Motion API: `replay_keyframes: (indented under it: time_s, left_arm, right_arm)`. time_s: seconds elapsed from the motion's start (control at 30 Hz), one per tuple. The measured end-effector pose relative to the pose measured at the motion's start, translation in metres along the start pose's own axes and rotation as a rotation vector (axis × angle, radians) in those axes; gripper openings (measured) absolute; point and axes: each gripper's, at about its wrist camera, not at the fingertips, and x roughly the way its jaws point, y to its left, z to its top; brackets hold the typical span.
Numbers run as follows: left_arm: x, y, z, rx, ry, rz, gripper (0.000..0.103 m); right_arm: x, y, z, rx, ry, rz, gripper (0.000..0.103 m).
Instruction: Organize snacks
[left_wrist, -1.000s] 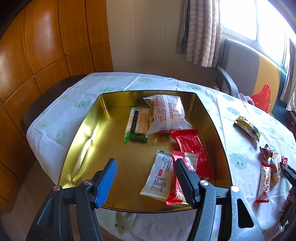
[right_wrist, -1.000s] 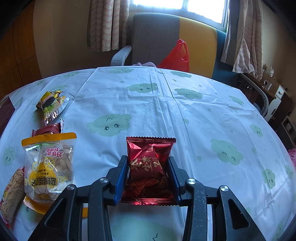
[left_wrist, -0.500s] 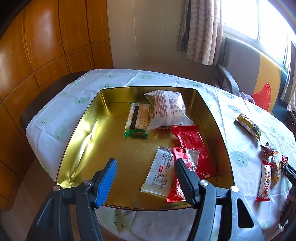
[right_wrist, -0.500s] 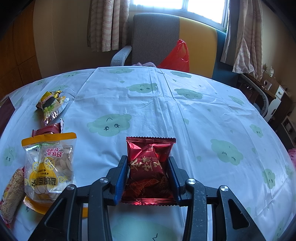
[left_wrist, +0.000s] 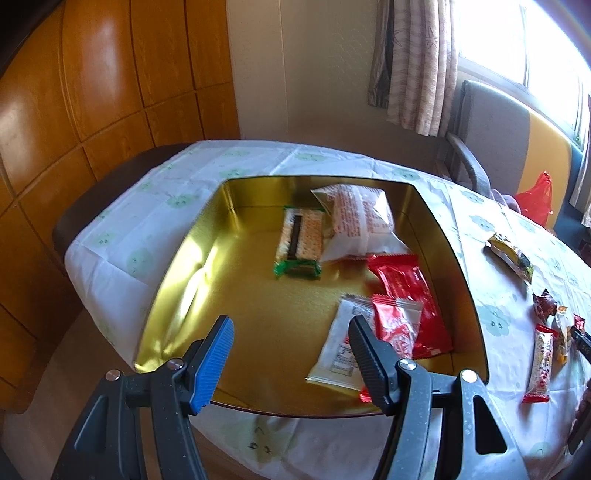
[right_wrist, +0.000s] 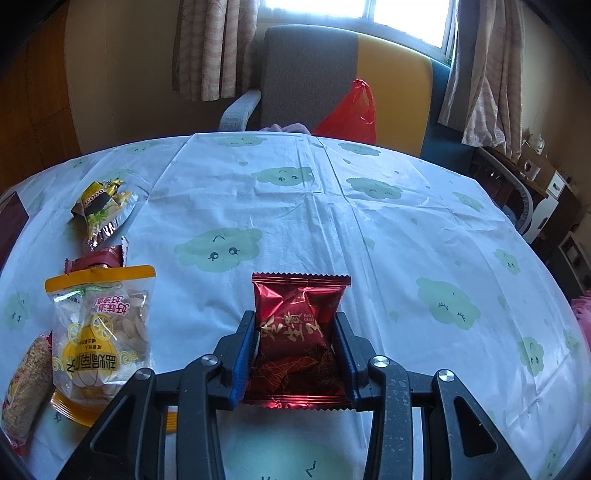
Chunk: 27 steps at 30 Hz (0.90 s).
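The dark red snack packet (right_wrist: 299, 332) lies flat on the cloud-print tablecloth (right_wrist: 369, 229), clamped between the pads of the right gripper (right_wrist: 295, 347), which press on both its long sides. Its long axis runs straight away from the camera, the serrated far seal pointing toward the chair (right_wrist: 306, 74) by the window; its near seal reaches the gripper's crossbar, and the lower side edges are hidden behind the pads. The gold lettering on it is too crumpled to read.

To its left on the cloth lie a clear bag with yellow bands (right_wrist: 99, 332), its near end covered by the gripper's arm, a small brown-red packet (right_wrist: 98, 256) partly under that bag, and a yellow-and-black wrapper (right_wrist: 103, 206). A grainy bar (right_wrist: 26, 391) is cut off by the frame's left edge.

In the left wrist view the left gripper (left_wrist: 291, 354) hangs with its jaws wide apart and nothing between them, above the near rim of the gold tin (left_wrist: 177, 280). Inside the tin sit a green cracker pack (left_wrist: 299, 240), a white pouch (left_wrist: 358, 221) overlapping it, a red packet (left_wrist: 413, 295), and a white sachet (left_wrist: 341, 350) partly hidden by the right-hand finger and blurred. More snacks at the right edge are too small to identify.
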Motion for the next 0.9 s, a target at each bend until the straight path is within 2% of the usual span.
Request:
replay_keyframes:
  time_s: [0.1, 0.2, 0.43, 0.7, 0.8, 0.9]
  left_arm:
    - [-0.004, 0.004, 0.002, -0.002, -0.022, 0.018, 0.066]
    - [-0.006, 0.007, 0.004, -0.007, -0.033, 0.024, 0.066]
    - [-0.006, 0.011, 0.003, -0.019, -0.035, 0.022, 0.066]
    - [-0.006, 0.018, 0.001, -0.033, -0.035, 0.028, 0.066]
    - [-0.004, 0.02, 0.001, -0.038, -0.034, 0.032, 0.066]
    - [-0.003, 0.022, 0.0, -0.044, -0.03, 0.033, 0.066]
  right_arm:
    - [-0.014, 0.0, 0.004, 0.049, -0.022, 0.023, 0.041]
    - [-0.038, 0.015, 0.015, 0.026, -0.073, 0.062, 0.041]
    - [-0.089, 0.1, 0.036, -0.131, -0.129, 0.316, 0.041]
    - [-0.115, 0.211, 0.038, -0.276, -0.067, 0.611, 0.041]
    - [-0.12, 0.248, 0.04, -0.31, -0.033, 0.684, 0.041]
    - [-0.12, 0.28, 0.04, -0.342, -0.002, 0.722, 0.041]
